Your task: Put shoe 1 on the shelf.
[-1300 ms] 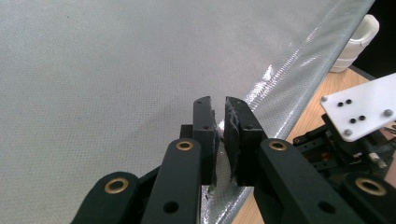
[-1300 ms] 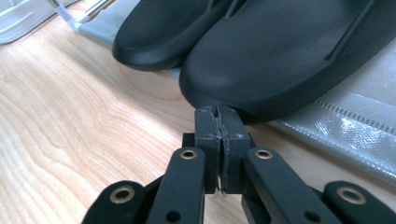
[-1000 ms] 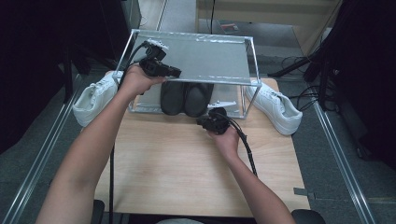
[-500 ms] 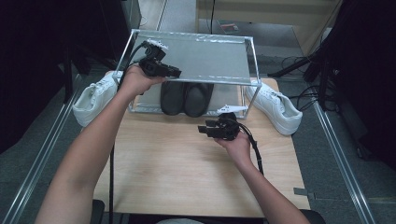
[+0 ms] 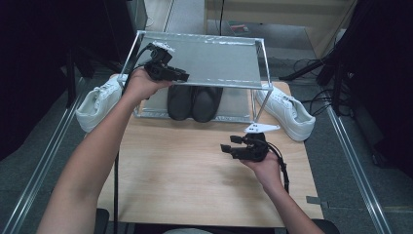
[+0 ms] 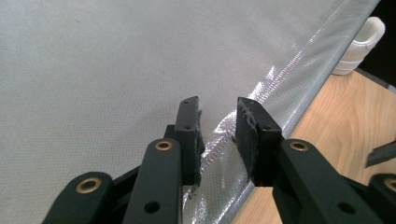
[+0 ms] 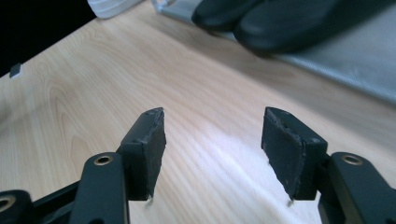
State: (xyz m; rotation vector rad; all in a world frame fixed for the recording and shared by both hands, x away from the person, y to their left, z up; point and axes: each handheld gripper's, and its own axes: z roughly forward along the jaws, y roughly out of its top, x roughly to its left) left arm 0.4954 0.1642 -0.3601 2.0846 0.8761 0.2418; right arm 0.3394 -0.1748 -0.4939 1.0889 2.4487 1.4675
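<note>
Tabletop [image 5: 185,165] lies bare in front of your right gripper [image 5: 234,148], with open wood on every side. Since a second ago that gripper has drawn back from the black shoes [image 5: 194,102], its jaws just opening with nothing between them. Your left gripper [image 5: 181,77] sits at the rack's [image 5: 209,56] front edge, jaws parting astride the rim; the shoes rest on the lower shelf beneath it.

light wooden rectangular table [image 5: 195,185] | grey floor [image 5: 350,165] around table | metal rails [image 5: 363,175] flanking table | dark shadow left and right of table | black cables [image 5: 311,66] beyond table
</note>
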